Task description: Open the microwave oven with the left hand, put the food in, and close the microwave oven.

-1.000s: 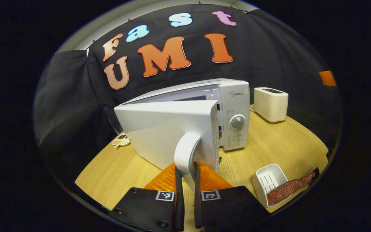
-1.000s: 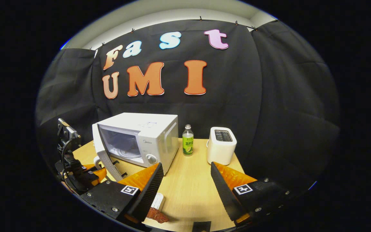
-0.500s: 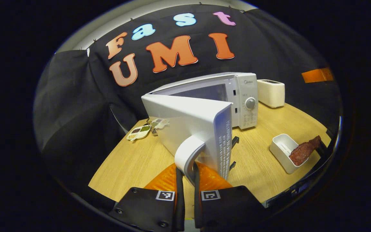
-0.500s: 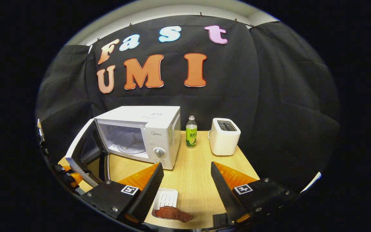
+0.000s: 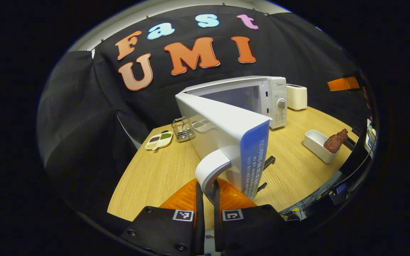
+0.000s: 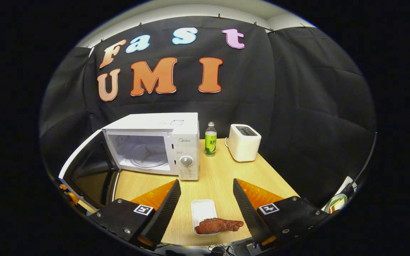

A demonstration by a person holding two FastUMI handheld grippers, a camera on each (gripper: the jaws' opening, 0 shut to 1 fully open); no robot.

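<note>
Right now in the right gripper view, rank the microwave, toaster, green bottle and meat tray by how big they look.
1. microwave
2. toaster
3. meat tray, though nearness to the camera inflates it
4. green bottle

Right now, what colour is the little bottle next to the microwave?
The bottle is green with a white cap, best seen in the right gripper view.

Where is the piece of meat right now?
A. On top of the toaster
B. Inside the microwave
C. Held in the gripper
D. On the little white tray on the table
D: the meat lies across the near end of the white tray on the table, in front of the open microwave.
</note>
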